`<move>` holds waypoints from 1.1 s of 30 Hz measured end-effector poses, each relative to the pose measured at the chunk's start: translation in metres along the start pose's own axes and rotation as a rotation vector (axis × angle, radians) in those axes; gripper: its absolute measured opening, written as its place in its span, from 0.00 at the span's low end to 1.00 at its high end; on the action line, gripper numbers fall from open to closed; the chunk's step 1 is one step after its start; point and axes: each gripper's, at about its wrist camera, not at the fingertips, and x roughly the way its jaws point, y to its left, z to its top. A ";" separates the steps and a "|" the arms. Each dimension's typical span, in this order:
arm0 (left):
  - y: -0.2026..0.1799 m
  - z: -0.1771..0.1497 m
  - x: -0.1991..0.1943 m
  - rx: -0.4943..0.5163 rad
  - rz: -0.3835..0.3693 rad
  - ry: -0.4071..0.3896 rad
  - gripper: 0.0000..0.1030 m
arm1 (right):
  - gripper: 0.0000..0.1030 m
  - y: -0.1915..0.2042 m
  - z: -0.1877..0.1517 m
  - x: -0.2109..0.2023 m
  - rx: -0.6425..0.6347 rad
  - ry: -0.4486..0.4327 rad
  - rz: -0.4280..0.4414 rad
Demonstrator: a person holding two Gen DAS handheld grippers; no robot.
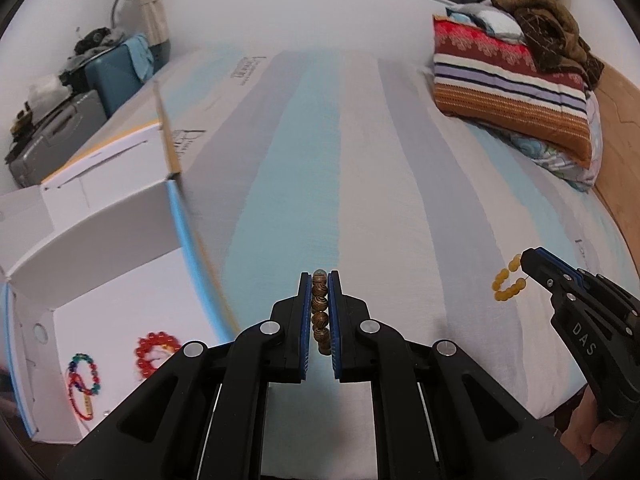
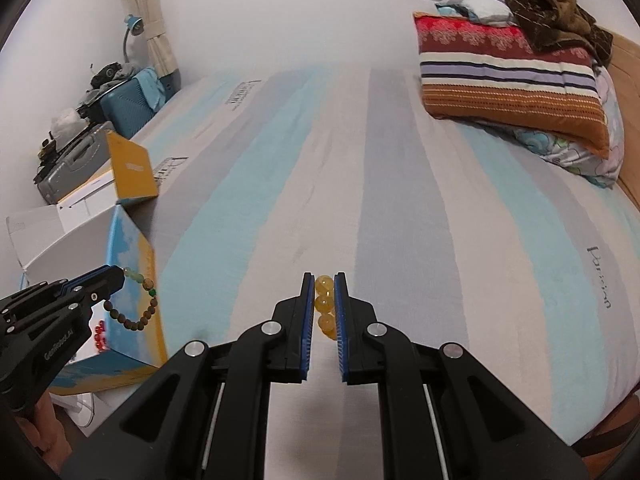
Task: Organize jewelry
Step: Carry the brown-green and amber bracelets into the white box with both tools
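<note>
Bracelets, four counted: I hold two. My left gripper (image 1: 319, 280) is clamped on one brown bracelet (image 1: 320, 312); my right gripper (image 2: 324, 280) is clamped on one yellow bracelet (image 2: 325, 307). Both hang above the striped bed (image 1: 380, 160), grippers angled downward, well apart. One red bracelet (image 1: 154, 354) and one multicoloured bracelet (image 1: 83, 384) lie in the open white box (image 1: 120, 280) at left.

Left claw (image 1: 320, 280) grips wooden bead bracelet (image 1: 320, 312) above striped bed (image 1: 380, 160).
</note>
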 end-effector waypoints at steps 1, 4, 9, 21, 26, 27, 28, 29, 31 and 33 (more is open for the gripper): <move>0.005 0.000 -0.004 -0.007 0.001 -0.005 0.07 | 0.09 0.007 0.001 -0.002 -0.009 -0.002 0.005; 0.025 -0.003 -0.018 -0.036 0.013 -0.028 0.07 | 0.09 0.026 0.004 -0.008 -0.036 -0.015 0.030; 0.062 -0.010 -0.034 -0.081 0.054 -0.043 0.07 | 0.09 0.065 0.007 -0.012 -0.087 -0.024 0.060; 0.161 -0.032 -0.054 -0.198 0.138 -0.043 0.07 | 0.09 0.164 0.006 -0.011 -0.197 -0.025 0.152; 0.197 -0.040 -0.060 -0.242 0.177 -0.036 0.07 | 0.09 0.203 0.005 -0.016 -0.245 -0.032 0.197; 0.203 -0.041 -0.061 -0.248 0.184 -0.034 0.07 | 0.09 0.210 0.006 -0.016 -0.254 -0.033 0.208; 0.209 -0.043 -0.062 -0.253 0.192 -0.031 0.07 | 0.09 0.218 0.005 -0.018 -0.262 -0.038 0.216; 0.215 -0.045 -0.062 -0.257 0.194 -0.028 0.07 | 0.09 0.224 0.005 -0.018 -0.266 -0.041 0.221; 0.228 -0.050 -0.060 -0.270 0.202 -0.015 0.07 | 0.09 0.238 0.003 -0.018 -0.278 -0.045 0.248; 0.237 -0.054 -0.057 -0.282 0.214 -0.002 0.07 | 0.09 0.255 -0.001 -0.015 -0.303 -0.037 0.270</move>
